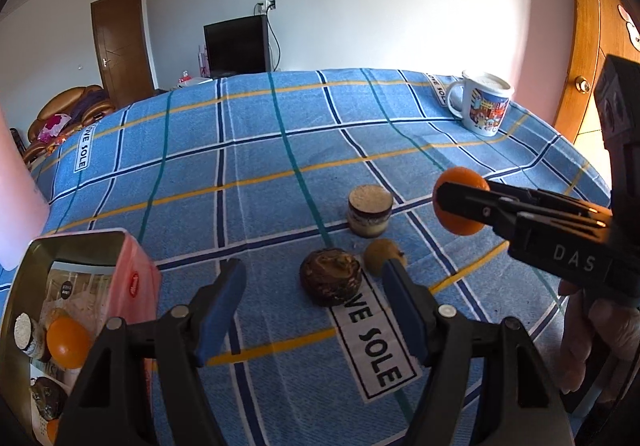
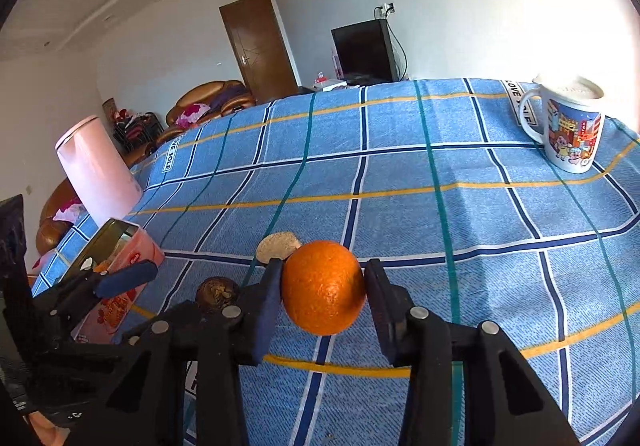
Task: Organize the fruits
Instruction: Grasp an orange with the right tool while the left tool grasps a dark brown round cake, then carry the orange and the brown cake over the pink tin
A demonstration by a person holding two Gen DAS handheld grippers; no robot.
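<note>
Pinching the round orange (image 2: 323, 287) sideways, right tongs (image 2: 323, 302) grip; left tongs (image 1: 316, 310) spread.

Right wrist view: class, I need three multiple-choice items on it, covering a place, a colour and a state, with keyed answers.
1. Where does the mug stand?
A far right of the cloth
B its middle
C its near left edge
2. The cloth is mainly:
A red
B blue
C green
3. The right gripper is:
A open, empty
B shut on the mug
C shut on the orange
Answers: 1 A, it stands by the far right edge; 2 B, blue plaid; 3 C, both pads press the orange.
</note>
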